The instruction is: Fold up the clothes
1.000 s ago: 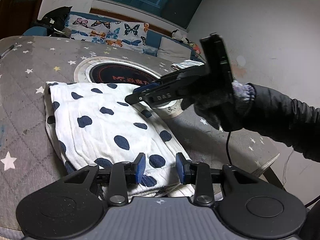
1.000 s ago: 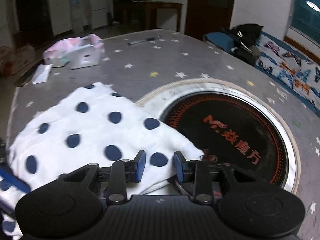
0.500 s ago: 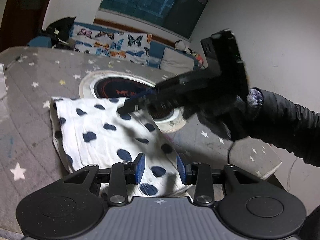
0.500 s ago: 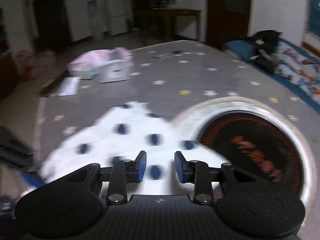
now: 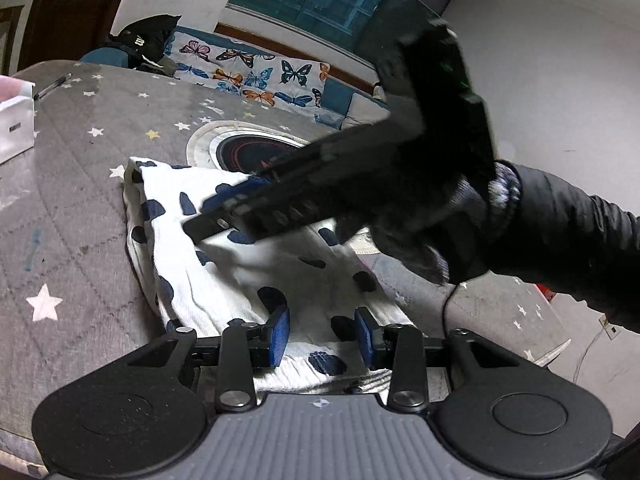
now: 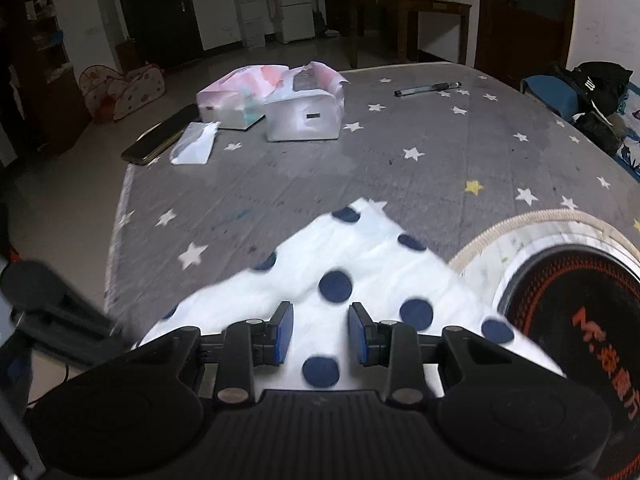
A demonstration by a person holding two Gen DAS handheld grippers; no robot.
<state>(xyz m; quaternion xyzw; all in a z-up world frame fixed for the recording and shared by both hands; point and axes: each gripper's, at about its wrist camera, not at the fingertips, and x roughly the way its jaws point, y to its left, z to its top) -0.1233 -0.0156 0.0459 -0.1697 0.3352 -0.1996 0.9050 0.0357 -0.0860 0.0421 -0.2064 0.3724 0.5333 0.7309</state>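
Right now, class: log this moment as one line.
step: folding | cloth: folded on table | left claw: open | right claw: open above cloth

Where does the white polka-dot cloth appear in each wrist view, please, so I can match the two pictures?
Left wrist view: the polka-dot cloth lies centre to lower centre on the table, reaching down between the left gripper fingers.
Right wrist view: the cloth fills the lower centre, behind the right gripper.
Shared landmark: the round black cooktop, touching the cloth's edge in both.
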